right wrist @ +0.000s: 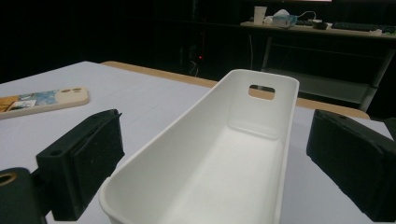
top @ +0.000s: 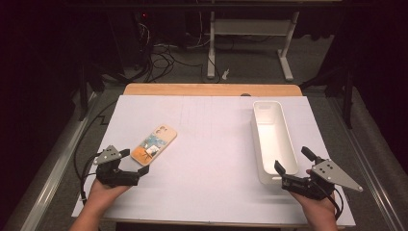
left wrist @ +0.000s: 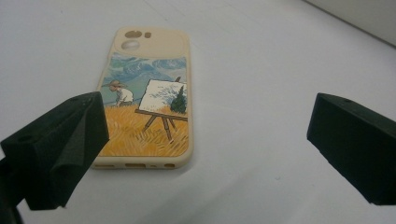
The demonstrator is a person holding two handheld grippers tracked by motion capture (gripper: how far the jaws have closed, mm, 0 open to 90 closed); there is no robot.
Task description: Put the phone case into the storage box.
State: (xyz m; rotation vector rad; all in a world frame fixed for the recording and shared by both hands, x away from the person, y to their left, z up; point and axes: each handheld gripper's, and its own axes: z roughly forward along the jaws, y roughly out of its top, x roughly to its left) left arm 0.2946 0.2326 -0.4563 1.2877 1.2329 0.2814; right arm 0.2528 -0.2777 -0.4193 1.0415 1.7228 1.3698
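Your left gripper (top: 139, 166) hangs jaws apart just short of the phone case (top: 154, 144) lying flat near the table's (top: 211, 192) left edge; light, rubbery, so pinch its long sides.

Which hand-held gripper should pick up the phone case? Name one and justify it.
Left. The left hand-held gripper sits right before the phone case, jaws open and empty. The right hand-held gripper faces the white bin across the table.

The phone case (top: 154, 145) is lying on the table's (top: 211, 159) left half, well apart from the bin (top: 273, 139) (sitting right).
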